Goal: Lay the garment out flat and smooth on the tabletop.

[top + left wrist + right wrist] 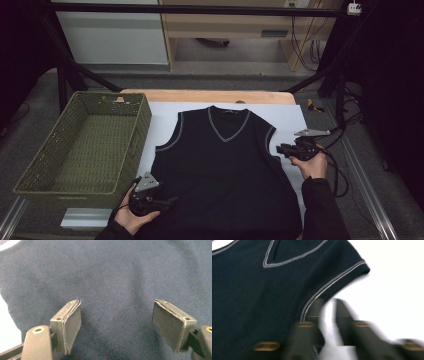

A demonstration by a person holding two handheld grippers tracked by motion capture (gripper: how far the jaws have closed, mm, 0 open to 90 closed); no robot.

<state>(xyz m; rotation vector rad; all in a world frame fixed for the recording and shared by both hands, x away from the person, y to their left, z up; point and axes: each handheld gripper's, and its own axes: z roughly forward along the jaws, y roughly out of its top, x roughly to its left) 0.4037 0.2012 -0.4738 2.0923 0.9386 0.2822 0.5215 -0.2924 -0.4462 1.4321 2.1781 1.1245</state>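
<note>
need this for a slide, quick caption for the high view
Dark V-neck vest lies flat on white sheet, green basket beside it; left gripper and right gripper at its edges.

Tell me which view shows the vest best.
The high view: the whole vest lies flat on the white sheet. The left gripper view gives close knit; the right gripper view, blurred, gives the neckline and one armhole.

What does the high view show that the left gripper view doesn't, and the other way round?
High view alone: the green basket, the whole dark vest with its V-neck, and both hands with the left gripper and right gripper. Left gripper view alone: the vest's knit texture close up, with that gripper's pads standing wide apart above it. Both: the vest and white sheet.
</note>
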